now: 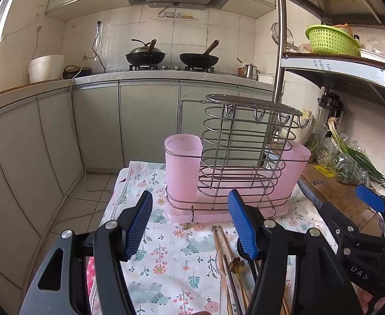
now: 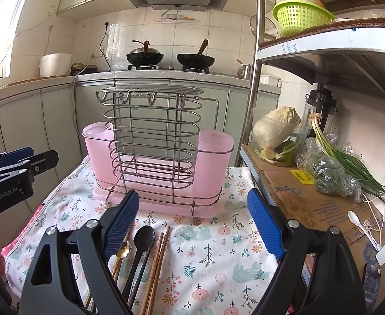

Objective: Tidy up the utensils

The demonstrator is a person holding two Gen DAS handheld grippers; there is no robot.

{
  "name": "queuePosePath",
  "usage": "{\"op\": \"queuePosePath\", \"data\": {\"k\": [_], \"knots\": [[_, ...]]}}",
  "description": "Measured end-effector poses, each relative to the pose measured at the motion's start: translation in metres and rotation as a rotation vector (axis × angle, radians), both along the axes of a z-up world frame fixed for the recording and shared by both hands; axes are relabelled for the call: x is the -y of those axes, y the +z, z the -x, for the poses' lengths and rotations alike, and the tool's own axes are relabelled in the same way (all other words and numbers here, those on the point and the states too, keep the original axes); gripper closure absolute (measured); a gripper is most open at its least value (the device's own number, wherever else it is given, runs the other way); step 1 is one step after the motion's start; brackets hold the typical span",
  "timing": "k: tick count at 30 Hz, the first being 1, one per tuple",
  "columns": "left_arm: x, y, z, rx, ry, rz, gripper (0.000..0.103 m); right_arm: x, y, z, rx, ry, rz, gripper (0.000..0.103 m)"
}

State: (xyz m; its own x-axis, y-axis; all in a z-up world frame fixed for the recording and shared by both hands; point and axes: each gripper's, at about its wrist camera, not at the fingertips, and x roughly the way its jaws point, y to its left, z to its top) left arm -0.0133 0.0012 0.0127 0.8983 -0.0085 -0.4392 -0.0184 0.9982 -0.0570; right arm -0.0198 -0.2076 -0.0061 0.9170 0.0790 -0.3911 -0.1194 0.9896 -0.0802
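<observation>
Floral cloth (image 2: 213, 257): my right gripper (image 2: 195, 225) agape, empty; chopsticks (image 2: 157, 265), black spoon (image 2: 140, 246) beside left jaw. Left gripper (image 1: 192, 225) agape, empty.

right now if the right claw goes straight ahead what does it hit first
Probably the pink rack: the open right claw points at its front rim, with only bare cloth between. Depth is unclear.

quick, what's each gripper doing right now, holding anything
Left gripper: open, holding nothing, above the floral cloth.
Right gripper: open, holding nothing, utensils lying below it.
</observation>
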Motion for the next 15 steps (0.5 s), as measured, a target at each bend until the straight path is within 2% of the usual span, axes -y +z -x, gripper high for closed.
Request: {"op": "queuePosePath", "data": {"k": [15], "knots": [[-0.0011,0.0026,0.0043,0.016,-0.001,0.003,0.043,-0.0031,0.0018,0.0029,0.010,0.001,0.010,0.018]]}}
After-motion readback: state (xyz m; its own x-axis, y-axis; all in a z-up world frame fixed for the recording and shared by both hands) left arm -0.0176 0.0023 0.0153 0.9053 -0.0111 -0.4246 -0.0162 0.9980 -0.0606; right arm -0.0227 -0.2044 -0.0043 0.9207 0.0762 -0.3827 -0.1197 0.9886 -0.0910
